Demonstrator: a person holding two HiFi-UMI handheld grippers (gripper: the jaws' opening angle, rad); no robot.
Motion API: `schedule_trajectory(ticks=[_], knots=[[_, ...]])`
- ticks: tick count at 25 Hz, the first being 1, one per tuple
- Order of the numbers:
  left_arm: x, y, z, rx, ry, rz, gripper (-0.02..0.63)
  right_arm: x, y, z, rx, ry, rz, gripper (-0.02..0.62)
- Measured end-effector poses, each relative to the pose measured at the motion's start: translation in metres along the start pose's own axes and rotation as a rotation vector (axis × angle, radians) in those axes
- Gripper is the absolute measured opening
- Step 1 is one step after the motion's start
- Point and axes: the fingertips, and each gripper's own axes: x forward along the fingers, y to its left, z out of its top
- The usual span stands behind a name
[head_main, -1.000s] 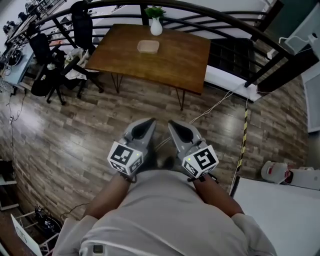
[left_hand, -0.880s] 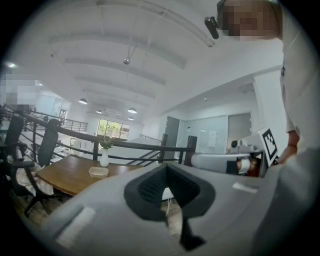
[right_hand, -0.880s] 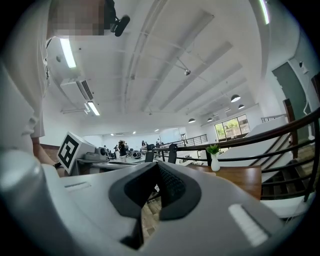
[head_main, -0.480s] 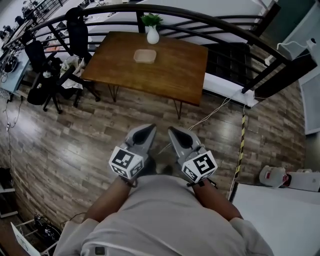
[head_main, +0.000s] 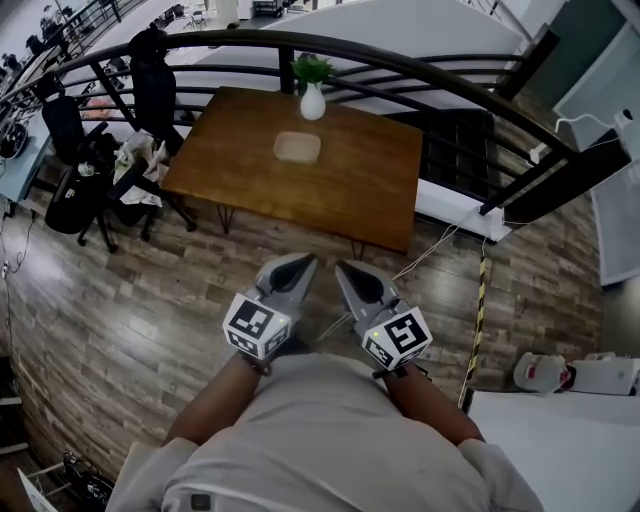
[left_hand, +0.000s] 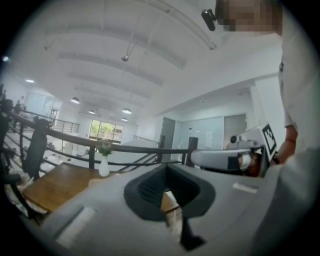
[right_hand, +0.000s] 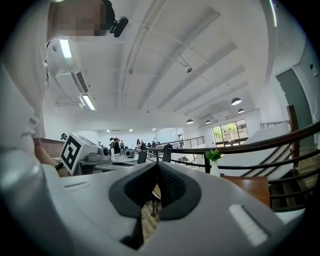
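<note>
Both grippers are held side by side close to the person's body, above a wooden plank floor, pointing toward a brown wooden table (head_main: 350, 190). My left gripper (head_main: 300, 263) looks shut with nothing in it; the left gripper view shows its grey jaws (left_hand: 169, 175) meeting. My right gripper (head_main: 346, 268) also looks shut and empty, its jaws (right_hand: 156, 174) together. On the table stand a white vase with a green plant (head_main: 313, 98) and a shallow pale dish (head_main: 297, 147). Neither gripper touches anything.
A dark curved railing (head_main: 430, 78) runs behind the table. Black office chairs (head_main: 152, 70) with clutter stand at the left. A white tabletop (head_main: 560, 440) sits at the lower right. A yellow-black strip (head_main: 479, 310) and a cable lie on the floor.
The table and railing have shifted a little in the head view as the person moves. Both grippers stay shut and side by side.
</note>
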Motion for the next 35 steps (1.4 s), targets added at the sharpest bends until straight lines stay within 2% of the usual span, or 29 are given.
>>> schedule_trajectory(ticks=[3, 7, 16, 23, 29, 35], knots=[[0.001, 0.051, 0.026, 0.01, -0.015, -0.003, 0.003, 0.05, -0.004, 0.019, -0.011, -0.012, -0.002, 0.006], [-0.001, 0.095, 0.051, 0.013, -0.024, -0.027, 0.003, 0.099, -0.001, 0.035, -0.009, -0.021, -0.01, 0.006], [-0.011, 0.166, 0.046, -0.04, -0.009, 0.006, 0.003, 0.171, -0.006, 0.03, 0.028, 0.014, 0.013, 0.006], [-0.004, 0.199, 0.054, -0.023, -0.008, 0.052, 0.003, 0.211, -0.022, 0.028, 0.065, 0.028, 0.069, 0.006], [0.038, 0.23, 0.058, -0.042, -0.002, 0.08, 0.003, 0.242, -0.061, 0.031, 0.054, 0.039, 0.118, 0.006], [0.111, 0.265, 0.067, -0.049, -0.001, 0.076, 0.003, 0.27, -0.138, 0.037, 0.064, 0.046, 0.107, 0.006]])
